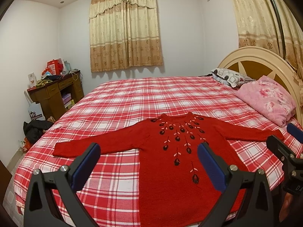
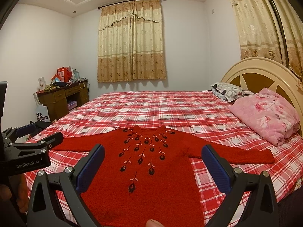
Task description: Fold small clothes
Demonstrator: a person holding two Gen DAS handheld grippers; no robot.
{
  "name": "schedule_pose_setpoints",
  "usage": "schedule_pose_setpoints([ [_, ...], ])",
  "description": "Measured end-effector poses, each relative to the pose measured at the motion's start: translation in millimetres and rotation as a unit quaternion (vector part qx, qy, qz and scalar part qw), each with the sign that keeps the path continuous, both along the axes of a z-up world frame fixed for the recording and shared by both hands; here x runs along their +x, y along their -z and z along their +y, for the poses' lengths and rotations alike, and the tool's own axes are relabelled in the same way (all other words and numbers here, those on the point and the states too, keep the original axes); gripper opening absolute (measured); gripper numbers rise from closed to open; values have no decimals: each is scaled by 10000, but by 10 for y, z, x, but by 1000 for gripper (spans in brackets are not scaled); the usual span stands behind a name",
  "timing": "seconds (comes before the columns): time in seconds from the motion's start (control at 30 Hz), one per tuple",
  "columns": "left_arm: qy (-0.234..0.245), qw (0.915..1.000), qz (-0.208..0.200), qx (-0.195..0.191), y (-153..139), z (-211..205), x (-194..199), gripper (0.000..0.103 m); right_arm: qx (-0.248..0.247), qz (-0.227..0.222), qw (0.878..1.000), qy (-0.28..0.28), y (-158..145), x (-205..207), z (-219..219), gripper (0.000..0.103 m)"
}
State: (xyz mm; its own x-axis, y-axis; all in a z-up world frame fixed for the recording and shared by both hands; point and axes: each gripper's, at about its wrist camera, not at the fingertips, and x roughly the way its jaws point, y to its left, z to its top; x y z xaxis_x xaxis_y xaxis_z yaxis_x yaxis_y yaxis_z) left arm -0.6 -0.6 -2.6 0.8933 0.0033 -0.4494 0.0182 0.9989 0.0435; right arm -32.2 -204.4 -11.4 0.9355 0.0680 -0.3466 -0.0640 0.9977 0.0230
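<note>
A small red knitted sweater [image 1: 170,162] with dark embroidered flowers lies flat, front up, on the plaid bed [image 1: 132,98], both sleeves spread sideways, neck toward the far side. The same sweater [image 2: 149,162] fills the near middle of the right wrist view. My left gripper [image 1: 149,151] hovers open above the sweater's lower left part, nothing between its blue pads. My right gripper [image 2: 153,153] is open too, held over the sweater's body. Each gripper shows at the edge of the other's view: the right gripper [image 1: 282,134], the left gripper [image 2: 40,132].
A pink floral quilt [image 1: 267,102] and a patterned pillow [image 1: 229,75] lie by the round headboard [image 1: 261,60] at the right. A wooden desk [image 1: 55,92] with clutter stands at the left wall, bags on the floor below it. A fingertip [image 2: 153,223] shows at the bottom edge.
</note>
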Motion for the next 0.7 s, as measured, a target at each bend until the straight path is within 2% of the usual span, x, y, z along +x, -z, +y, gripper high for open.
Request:
schedule_pose_setpoints([
  [0.7, -5, 10000, 40, -22, 17, -3, 8, 103, -35, 44, 10000, -41, 22, -20, 66, 102],
])
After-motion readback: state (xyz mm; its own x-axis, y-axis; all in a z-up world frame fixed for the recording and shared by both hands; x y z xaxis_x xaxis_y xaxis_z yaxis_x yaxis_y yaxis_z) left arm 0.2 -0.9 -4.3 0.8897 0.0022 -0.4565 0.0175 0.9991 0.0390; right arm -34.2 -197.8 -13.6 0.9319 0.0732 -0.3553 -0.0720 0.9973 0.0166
